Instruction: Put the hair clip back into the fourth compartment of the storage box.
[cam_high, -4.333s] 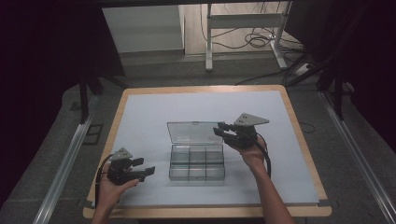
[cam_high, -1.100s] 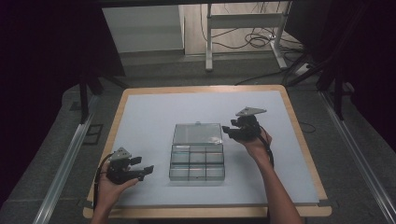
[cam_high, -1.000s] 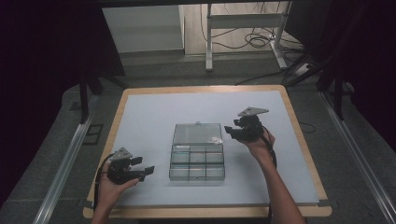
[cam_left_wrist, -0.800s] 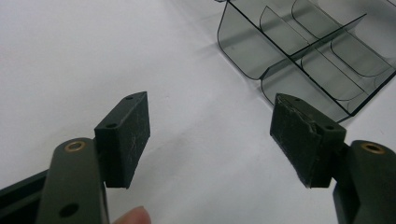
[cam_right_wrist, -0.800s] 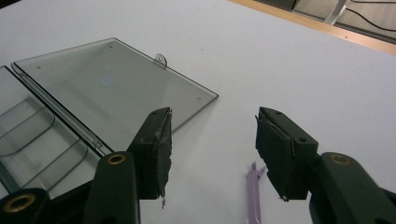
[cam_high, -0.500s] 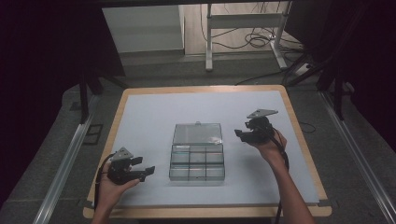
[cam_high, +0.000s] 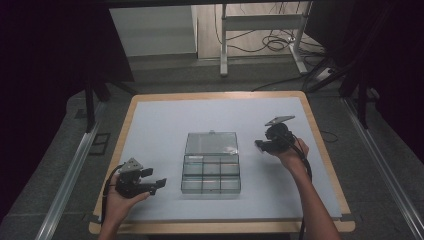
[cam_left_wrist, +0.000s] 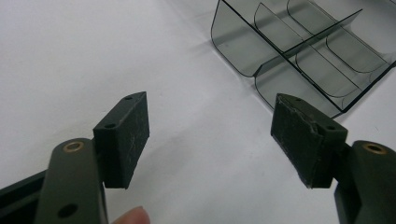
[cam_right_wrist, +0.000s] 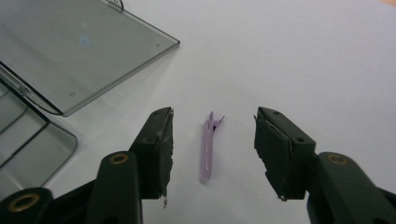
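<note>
Lid's open now and the right gripper (cam_right_wrist: 212, 156) has swung off the clear box (cam_high: 211, 165) toward the tabletop's right edge, fingers apart but just closing around a purple clip (cam_right_wrist: 207, 147) lying flat between them, untouched. Pickup looks imminent. Left gripper (cam_left_wrist: 212, 140) idles, fingers wide.

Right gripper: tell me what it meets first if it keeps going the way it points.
Probably the small purple clip, lying on the white table in line between the right gripper's open jaws. The pads do not touch it; depth is uncertain.
</note>
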